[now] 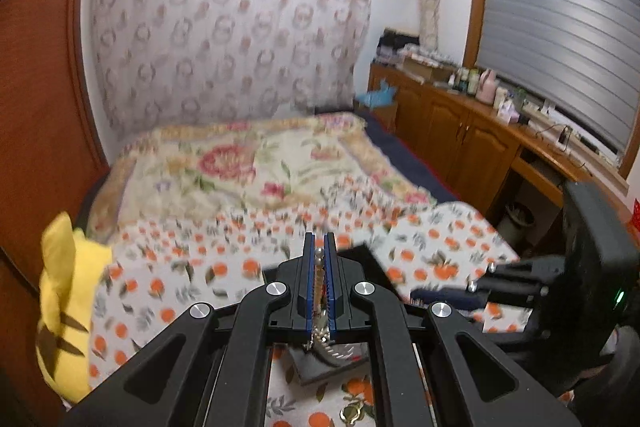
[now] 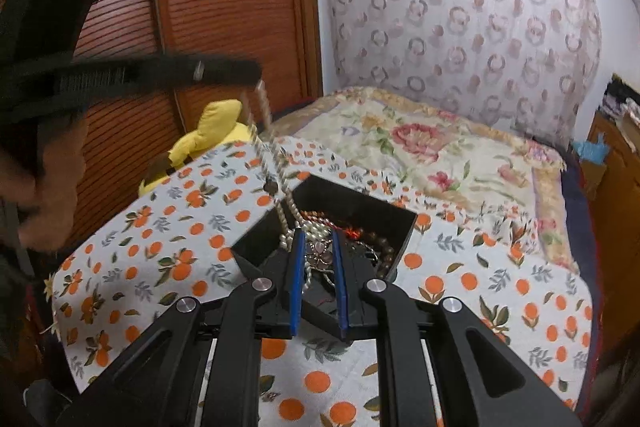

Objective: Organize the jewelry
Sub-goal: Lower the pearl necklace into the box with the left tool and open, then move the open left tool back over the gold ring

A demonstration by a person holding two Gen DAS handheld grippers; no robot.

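Two grippers over orange-print cloth (image 2: 168,227): left gripper (image 1: 319,247) pinched on pearl necklace (image 2: 264,115), strand hanging into black jewelry box (image 2: 384,215) mid-cloth; right gripper (image 2: 318,247) jaws parted narrowly above tangled jewelry inside, gripping nothing

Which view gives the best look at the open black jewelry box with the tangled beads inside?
The right wrist view: the open black jewelry box sits centred just past the right gripper, its tangled contents visible. The left wrist view shows only blurred dark edges of it behind the left gripper, which is pinching a pearl bead strand.
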